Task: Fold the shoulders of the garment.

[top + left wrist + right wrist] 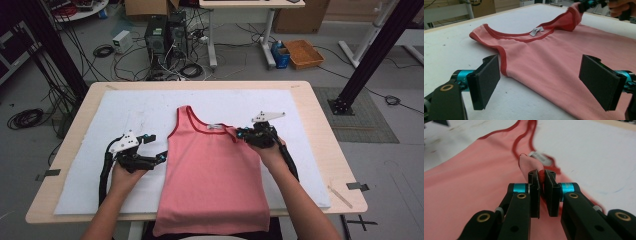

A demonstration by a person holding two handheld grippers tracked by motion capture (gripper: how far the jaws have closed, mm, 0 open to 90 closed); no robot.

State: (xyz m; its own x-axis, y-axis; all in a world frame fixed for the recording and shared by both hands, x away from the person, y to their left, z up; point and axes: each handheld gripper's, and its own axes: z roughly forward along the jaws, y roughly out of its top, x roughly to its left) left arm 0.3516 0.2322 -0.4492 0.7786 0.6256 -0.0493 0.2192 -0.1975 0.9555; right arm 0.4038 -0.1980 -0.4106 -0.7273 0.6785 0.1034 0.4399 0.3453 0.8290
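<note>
The right gripper (542, 183) pinches the top's (212, 180) strap (530, 163) between its fingers; the left gripper (539, 82) gapes, its fingers astride the top's edge.

The top (212, 175) lies flat on the mat (90, 165) that covers the table (320, 150), its hem hanging over the table's near edge. Left of the top, just beside its edge, sits the left tool (162, 156). At the top's right shoulder strap is the right tool (239, 134), with the strap lifted off the mat.
</note>
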